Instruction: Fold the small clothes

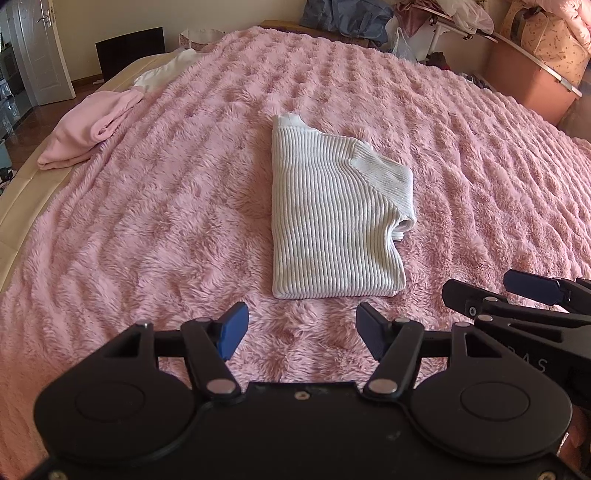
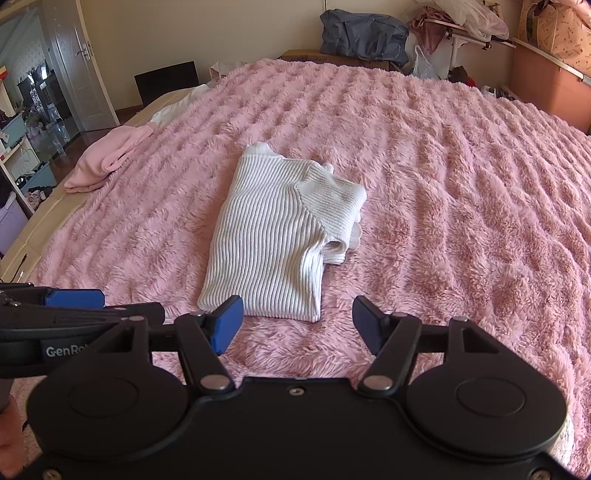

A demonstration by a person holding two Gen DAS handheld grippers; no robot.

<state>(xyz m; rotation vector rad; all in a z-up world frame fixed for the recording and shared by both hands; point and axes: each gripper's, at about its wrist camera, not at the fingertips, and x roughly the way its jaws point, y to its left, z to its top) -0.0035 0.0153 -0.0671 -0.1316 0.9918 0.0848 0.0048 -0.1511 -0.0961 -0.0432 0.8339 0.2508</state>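
a folded white sweater (image 1: 332,218) lies flat near the middle of a pink blanket (image 1: 166,229) spread over a bed, one sleeve (image 1: 384,177) doubled across its top and the cuff showing at its right edge. the left gripper (image 1: 301,330) hangs over the blanket just short of the sweater's near hem, jaws wide apart with nothing between the blue pads. the right gripper (image 2: 295,323) is beside it, also spread wide and empty, its left pad overlapping the sweater's near edge in the right wrist view; whether it touches the knit cannot be told. at the blanket's far left edge sits a pink garment (image 1: 88,129), with a white garment (image 1: 162,72) beyond it. a blue bag (image 2: 364,35) rests against the far wall.
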